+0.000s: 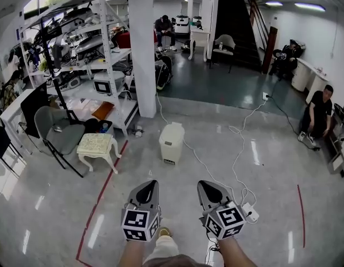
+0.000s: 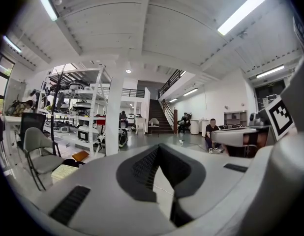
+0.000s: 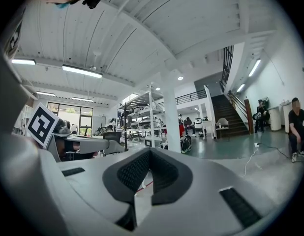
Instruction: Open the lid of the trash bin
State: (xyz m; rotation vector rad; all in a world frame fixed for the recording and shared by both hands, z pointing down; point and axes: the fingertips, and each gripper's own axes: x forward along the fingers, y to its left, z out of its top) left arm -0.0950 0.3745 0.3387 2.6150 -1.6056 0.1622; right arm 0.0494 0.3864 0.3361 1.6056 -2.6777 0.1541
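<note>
**Fig. Head view w/ both gripper views.**

**(a) Trash bin** (image 1: 172, 142): white, boxy, taller than wide, w/ rounded corners. Its lid is domed, the same white, and sits down flat on the body, i.e. closed. The front face narrows slightly toward the base. It stands on the glossy grey floor at scene centre, near the white pillar (image 1: 141, 49) and to its right, well apart from both grippers on their far side. A white cable (image 1: 239, 149) runs over the floor just right of the bin.

**(b) Left gripper** (image 1: 150, 186) (image 2: 159, 149): held low at near centre-left, pointing toward the bin. Its fingers are clenched tip to tip w/ nothing between them; only floor shows through the gap below the tips.

**(c) Right gripper** (image 1: 209, 187) (image 3: 149, 151): beside the left one, near centre-right. Its fingers are likewise pressed together and empty.

**(d) Surroundings:** a shelving rack (image 1: 105, 49) loaded w/ equipment stands at far left. In front of it are a grey chair (image 1: 55, 129) and a cream stool (image 1: 97, 144), w/ a red tape line (image 1: 102, 196) on the floor to the left of the grippers. A power strip (image 1: 250, 211) lies just right of the right gripper. A person (image 1: 319, 113) crouches at far right.
</note>
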